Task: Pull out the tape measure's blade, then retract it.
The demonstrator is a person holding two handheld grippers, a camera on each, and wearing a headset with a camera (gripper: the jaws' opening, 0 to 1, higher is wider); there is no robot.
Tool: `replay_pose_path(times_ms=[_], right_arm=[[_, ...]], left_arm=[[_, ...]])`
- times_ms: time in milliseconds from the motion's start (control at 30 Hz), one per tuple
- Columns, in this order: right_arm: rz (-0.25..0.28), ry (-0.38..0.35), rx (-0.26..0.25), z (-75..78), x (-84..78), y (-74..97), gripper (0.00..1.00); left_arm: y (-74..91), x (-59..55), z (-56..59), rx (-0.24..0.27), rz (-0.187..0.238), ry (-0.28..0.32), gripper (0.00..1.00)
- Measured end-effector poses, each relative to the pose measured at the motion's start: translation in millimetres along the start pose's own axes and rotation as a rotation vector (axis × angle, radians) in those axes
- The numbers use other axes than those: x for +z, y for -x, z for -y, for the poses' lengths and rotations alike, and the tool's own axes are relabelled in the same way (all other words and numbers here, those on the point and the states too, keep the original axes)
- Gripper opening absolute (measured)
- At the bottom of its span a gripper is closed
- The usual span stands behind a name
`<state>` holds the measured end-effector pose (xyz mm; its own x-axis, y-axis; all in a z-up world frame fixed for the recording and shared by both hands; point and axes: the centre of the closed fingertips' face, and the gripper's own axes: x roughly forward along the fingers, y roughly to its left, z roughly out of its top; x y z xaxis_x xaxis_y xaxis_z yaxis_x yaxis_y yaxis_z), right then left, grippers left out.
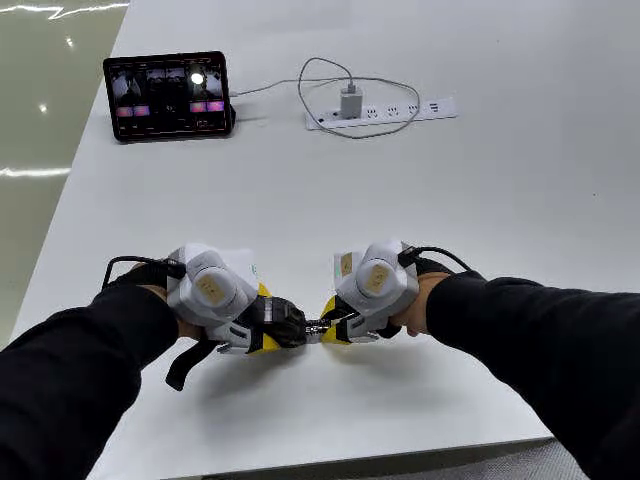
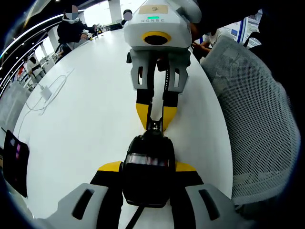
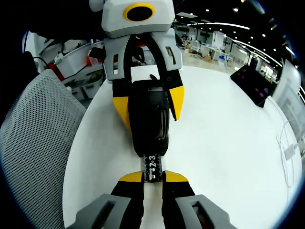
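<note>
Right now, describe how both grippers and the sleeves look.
The left gripper and right gripper have rounded white-grey housings with tan labels on top, and black fingers tipped yellow. A black cable runs from each. Both sleeves are black.

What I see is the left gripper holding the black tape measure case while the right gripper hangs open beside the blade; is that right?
Not quite. The right gripper is not open: its jaws are shut on the blade, as the right gripper view shows. The left gripper does hold the black tape measure case.
</note>
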<state>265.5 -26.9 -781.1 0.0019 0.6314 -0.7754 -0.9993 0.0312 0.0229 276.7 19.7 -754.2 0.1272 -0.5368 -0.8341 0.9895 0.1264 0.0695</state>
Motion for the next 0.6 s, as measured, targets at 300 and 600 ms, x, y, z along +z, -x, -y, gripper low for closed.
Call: replay_pose_path(times_ms=[300,600], right_arm=[[-0.009,0.001,0.001,0.5,-4.7,4.0,0.1],[-0.013,-0.008,-0.001,1.0,-9.8,7.7,0.1]], left_arm=[[-0.3,0.0,0.0,0.0,0.001,0.0,0.32],[0.1,0.2,0.4,0.0,0.0,-0.001,0.32]])
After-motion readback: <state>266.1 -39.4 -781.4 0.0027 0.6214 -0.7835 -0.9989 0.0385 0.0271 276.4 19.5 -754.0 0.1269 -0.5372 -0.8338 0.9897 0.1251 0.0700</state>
